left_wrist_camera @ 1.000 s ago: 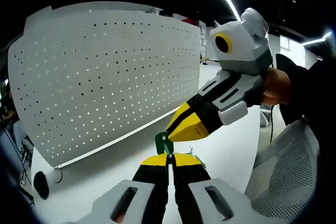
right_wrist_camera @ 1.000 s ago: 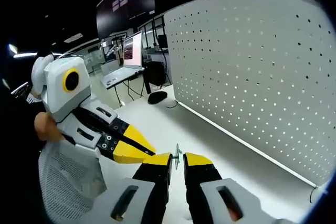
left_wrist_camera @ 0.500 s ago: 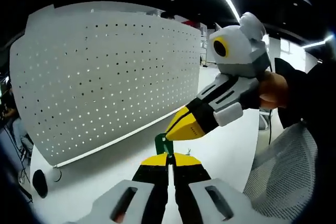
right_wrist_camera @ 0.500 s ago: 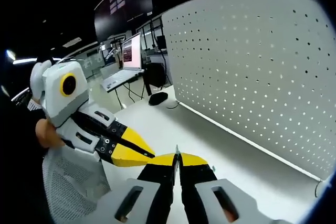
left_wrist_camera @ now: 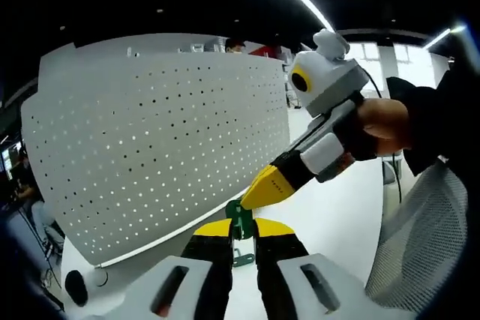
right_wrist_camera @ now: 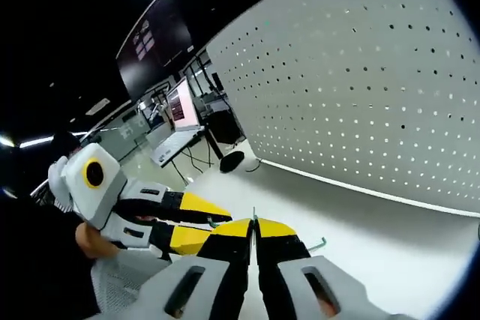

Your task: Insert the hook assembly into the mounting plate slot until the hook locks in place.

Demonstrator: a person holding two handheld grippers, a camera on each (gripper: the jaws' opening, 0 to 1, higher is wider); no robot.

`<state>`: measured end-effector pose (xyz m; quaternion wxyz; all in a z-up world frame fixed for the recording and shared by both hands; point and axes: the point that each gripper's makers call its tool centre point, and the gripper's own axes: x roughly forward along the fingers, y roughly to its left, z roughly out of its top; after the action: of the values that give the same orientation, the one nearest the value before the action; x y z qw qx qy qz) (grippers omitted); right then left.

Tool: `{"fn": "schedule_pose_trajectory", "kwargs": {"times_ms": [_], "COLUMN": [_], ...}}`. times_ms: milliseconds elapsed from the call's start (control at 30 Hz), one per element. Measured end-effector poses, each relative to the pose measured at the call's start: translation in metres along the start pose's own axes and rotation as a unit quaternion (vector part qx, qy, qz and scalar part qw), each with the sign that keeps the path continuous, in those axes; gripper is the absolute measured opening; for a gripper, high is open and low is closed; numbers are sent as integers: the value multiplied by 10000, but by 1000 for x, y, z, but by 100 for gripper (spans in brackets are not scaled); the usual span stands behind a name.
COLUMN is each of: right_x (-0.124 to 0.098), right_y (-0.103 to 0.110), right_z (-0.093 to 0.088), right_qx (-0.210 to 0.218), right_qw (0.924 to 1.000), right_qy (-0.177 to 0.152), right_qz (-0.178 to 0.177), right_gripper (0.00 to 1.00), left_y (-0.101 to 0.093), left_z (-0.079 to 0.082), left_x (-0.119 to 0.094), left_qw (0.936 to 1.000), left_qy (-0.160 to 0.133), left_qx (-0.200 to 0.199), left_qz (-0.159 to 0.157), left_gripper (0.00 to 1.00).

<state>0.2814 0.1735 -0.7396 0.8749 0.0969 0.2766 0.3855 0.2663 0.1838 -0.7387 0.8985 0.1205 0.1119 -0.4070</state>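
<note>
A green hook part [left_wrist_camera: 240, 216] stands between my left gripper's [left_wrist_camera: 244, 228] yellow jaw tips, which are shut on it; its thin green tail [left_wrist_camera: 244, 260] hangs down between the jaws. My right gripper [left_wrist_camera: 264, 188] comes in from the right, held by a hand [left_wrist_camera: 382, 125], and its tips meet the green part. In the right gripper view, my right gripper [right_wrist_camera: 253, 227] is shut on a thin metal piece [right_wrist_camera: 253, 216] seen edge-on. A green hook end [right_wrist_camera: 319, 243] pokes out to its right. The left gripper [right_wrist_camera: 196, 204] reaches in from the left, close beside the right tips.
A large white pegboard [left_wrist_camera: 150, 140] stands upright on the white table [left_wrist_camera: 330, 215], close behind both grippers. A grey mesh chair back [left_wrist_camera: 420, 237] is at the right. A dark mouse [right_wrist_camera: 231, 161] and a desk with a monitor [right_wrist_camera: 182, 104] lie beyond the board's end.
The right gripper's jaws, slightly apart a second ago, have closed on the thin piece. Both views have tilted and shifted. The green part now sits deeper between the left jaws.
</note>
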Motion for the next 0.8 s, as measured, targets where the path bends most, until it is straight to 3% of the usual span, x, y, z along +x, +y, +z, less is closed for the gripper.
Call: {"fn": "schedule_pose_trajectory", "kwargs": {"times_ms": [567,733,800], "right_x": [-1,-1,-3], "right_y": [15,17,15], "right_z": [1,5,8], "right_qx": [157,-229,-208], "right_qw": [9996,9993,9992], "right_qy": [31,-159,-244], "right_qz": [231,265,232], "right_gripper": [1,2,8], "left_y": [4,5,7], "left_z": [-1,0,0], "left_x": [0,-1,-1], "left_qw": [10000,9999,9999], "left_qy": [4,-31,-22], "left_qx": [-21,-100,-127], "left_qz": [54,87,105], "left_gripper": [3,3,3]}}
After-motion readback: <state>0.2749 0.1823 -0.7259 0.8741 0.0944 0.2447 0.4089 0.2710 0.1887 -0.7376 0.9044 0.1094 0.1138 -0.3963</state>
